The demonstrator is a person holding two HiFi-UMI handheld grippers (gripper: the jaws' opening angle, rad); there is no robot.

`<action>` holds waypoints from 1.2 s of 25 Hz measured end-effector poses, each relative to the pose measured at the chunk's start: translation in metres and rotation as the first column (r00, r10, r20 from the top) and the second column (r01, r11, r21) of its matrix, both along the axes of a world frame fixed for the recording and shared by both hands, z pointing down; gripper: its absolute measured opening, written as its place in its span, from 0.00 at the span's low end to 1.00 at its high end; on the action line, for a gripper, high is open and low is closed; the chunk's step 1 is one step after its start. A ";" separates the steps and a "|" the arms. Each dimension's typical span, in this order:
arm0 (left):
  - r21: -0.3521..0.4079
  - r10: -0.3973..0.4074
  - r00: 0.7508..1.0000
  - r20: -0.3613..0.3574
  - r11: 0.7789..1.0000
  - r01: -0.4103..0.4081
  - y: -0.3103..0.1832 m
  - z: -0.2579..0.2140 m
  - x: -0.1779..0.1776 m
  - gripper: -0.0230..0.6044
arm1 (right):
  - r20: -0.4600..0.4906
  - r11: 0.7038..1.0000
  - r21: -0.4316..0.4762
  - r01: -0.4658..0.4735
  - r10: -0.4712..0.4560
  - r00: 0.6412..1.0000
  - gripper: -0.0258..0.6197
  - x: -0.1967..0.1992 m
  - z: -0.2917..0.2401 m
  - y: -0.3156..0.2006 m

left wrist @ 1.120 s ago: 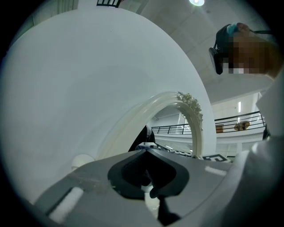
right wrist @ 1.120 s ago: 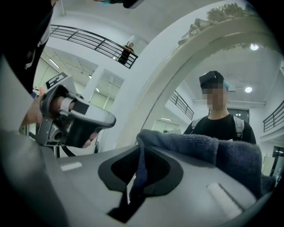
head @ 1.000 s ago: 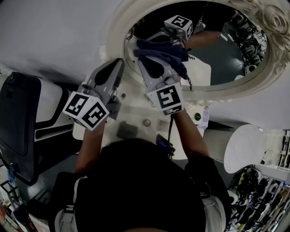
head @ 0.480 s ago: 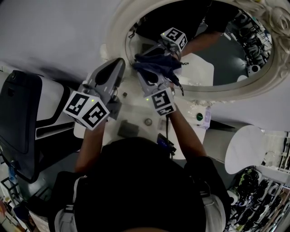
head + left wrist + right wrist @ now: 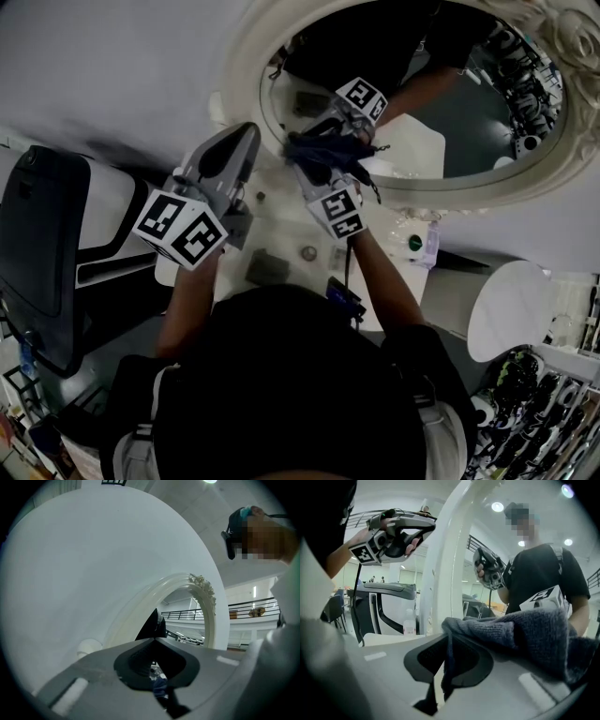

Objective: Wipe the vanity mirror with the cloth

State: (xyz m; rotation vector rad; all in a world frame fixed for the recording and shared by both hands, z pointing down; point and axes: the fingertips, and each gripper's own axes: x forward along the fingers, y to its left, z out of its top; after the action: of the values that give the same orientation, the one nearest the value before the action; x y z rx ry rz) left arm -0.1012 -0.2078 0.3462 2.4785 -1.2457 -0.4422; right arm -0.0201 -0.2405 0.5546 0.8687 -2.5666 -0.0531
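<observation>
Right gripper [image 5: 448,666] pinches 1 cloth [image 5: 525,630] at 1 mirror [image 5: 469,112]; left gripper [image 5: 155,668] closed.

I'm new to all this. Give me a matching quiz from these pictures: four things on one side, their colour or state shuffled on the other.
Things:
1. cloth
2. mirror frame
3. left gripper
4. right gripper

Colour or state:
A. jaws together, nothing held
B. cream, ornate
C. dark blue-grey
D. jaws clamped on fabric

Pairs: 1-C, 2-B, 3-A, 4-D
</observation>
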 end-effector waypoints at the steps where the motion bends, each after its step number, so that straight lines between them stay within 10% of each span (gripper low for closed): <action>1: -0.001 0.000 1.000 -0.001 1.000 0.000 0.000 0.000 0.000 0.04 | 0.003 1.000 -0.024 -0.004 0.004 1.000 0.09 0.003 0.006 0.000; 7: -0.006 0.011 1.000 0.003 1.000 -0.011 0.002 0.003 0.004 0.04 | 0.116 0.978 -0.200 -0.053 0.077 0.990 0.09 0.034 0.038 0.004; 12: 0.001 0.019 1.000 0.003 1.000 -0.019 0.003 0.001 0.008 0.04 | 0.350 0.947 -0.304 -0.106 0.215 0.912 0.09 0.076 0.019 0.012; 20: 0.017 0.065 0.998 -0.005 0.998 -0.065 0.011 -0.007 0.028 0.04 | 0.693 0.910 -0.372 -0.183 0.403 0.598 0.09 0.149 -0.057 0.040; 25: 0.044 0.097 0.995 -0.009 0.994 -0.097 0.018 -0.017 0.044 0.04 | 0.828 0.912 -0.304 -0.277 0.397 0.397 0.09 0.200 -0.117 0.064; 30: 0.058 0.133 0.991 0.006 0.989 -0.133 0.023 -0.025 0.061 0.04 | 0.903 0.884 -0.203 -0.420 0.335 0.268 0.09 0.254 -0.180 0.088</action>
State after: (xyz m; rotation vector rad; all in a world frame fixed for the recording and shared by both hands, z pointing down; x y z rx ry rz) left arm -0.0404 -0.1851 0.3217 2.5917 -1.0738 -0.4469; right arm 0.2336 -0.1523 0.3744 2.0109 -3.2171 0.7195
